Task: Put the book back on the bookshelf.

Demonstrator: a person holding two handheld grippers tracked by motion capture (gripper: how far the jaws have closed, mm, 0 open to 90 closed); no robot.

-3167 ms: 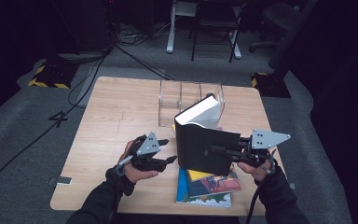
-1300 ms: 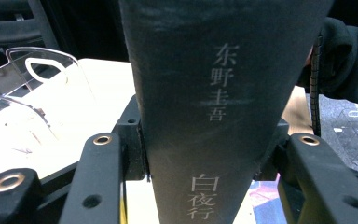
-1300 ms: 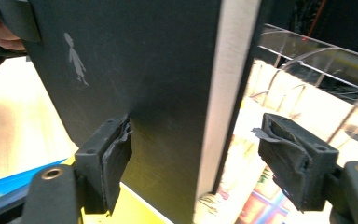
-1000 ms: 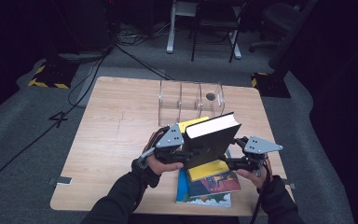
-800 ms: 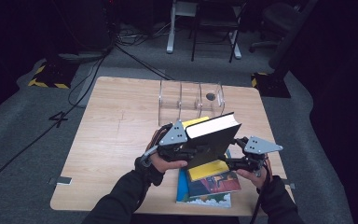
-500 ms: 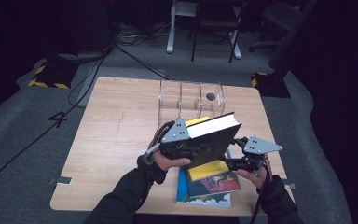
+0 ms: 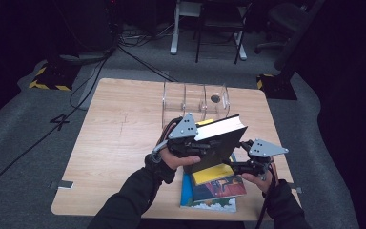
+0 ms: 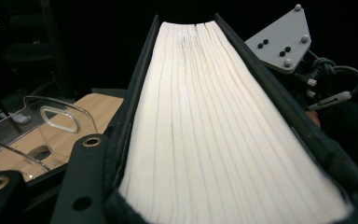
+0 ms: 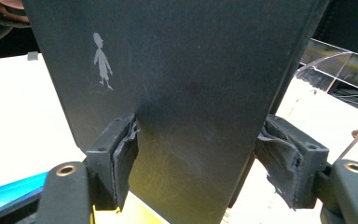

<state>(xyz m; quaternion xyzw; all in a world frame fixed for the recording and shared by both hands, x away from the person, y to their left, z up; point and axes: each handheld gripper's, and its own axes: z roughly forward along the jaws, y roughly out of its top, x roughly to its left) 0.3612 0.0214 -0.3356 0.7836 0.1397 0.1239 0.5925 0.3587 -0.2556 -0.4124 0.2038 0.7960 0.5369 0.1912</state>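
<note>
A thick black book [image 7: 217, 143] hangs tilted above the table, spine low and cream page edge [image 8: 205, 116] turned up. My left gripper [image 7: 189, 145] is shut on its left end, with the pages running out between the jaws. My right gripper [image 7: 238, 167] is shut on the lower right part of the book. Its two pads [image 9: 121, 161] press on either side of the black cover [image 9: 177, 70], which bears a small grey figure. The right gripper's grey plate [image 8: 279, 39] shows beyond the book's far end.
Under the held book lies a stack: a yellow book [image 7: 213, 172] on a colourful one [image 7: 219, 188] on a blue one [image 7: 187, 191]. A clear acrylic rack [image 7: 195, 98] stands behind, at mid table. Bare wooden table [image 7: 119, 124] spreads to the left.
The book stood upright in the right gripper alone; it has since tipped over to a low slant. The left gripper came in from the left and closed on it.
</note>
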